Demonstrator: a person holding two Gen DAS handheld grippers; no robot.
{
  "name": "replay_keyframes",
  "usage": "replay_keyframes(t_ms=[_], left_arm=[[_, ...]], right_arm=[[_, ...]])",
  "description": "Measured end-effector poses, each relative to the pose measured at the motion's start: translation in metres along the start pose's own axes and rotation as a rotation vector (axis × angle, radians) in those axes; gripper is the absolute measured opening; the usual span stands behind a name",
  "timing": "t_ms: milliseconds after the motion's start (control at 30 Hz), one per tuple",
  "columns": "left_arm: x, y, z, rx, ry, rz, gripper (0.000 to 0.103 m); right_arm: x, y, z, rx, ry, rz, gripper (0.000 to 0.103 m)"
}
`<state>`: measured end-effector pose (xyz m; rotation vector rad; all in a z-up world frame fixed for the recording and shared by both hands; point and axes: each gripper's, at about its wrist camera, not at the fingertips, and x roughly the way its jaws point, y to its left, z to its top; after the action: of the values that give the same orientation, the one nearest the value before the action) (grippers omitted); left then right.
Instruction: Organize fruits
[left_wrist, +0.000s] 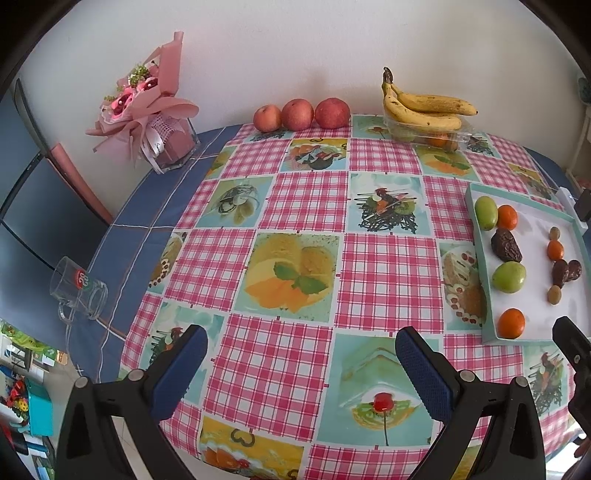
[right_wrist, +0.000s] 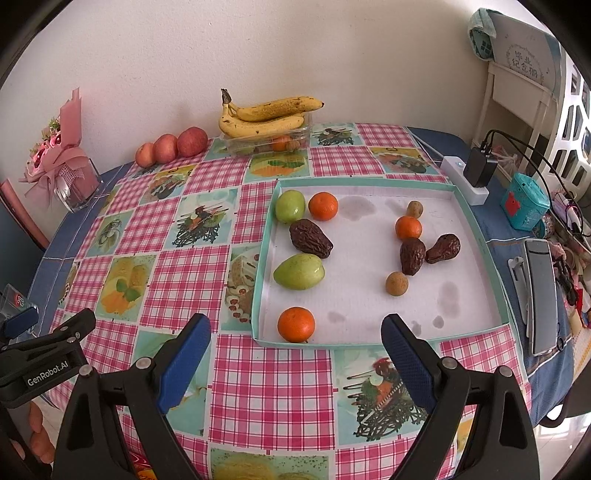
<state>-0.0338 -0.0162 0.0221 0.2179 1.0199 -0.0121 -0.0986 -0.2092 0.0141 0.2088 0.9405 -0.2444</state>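
Left gripper (left_wrist: 301, 363) spread wide, empty, above checked tablecloth (left_wrist: 295, 206). Right gripper (right_wrist: 295, 354) likewise wide apart, holding nothing, at near edge of tray (right_wrist: 476, 225). Oranges, green fruits, dates lie inside tray.

Fruit under bananas (right_wrist: 271, 118) perhaps oranges.

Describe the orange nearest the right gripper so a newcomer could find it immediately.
Start at the shallow tray with the mint-green rim on the checked tablecloth. Go to its near left corner, just ahead of the open right gripper. The orange sits there alone against the front rim, unlike the other two, each beside another fruit farther back.
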Motion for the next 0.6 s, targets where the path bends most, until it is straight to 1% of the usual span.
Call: replay_keyframes(t_ms=[600], left_arm=[[0.0015,0.0013,0.0020,-0.008,0.011,-0.014,0.103]], right_arm=[[0.0033,0.0001,-0.0013,-0.002,0.022,-0.004,0.094]])
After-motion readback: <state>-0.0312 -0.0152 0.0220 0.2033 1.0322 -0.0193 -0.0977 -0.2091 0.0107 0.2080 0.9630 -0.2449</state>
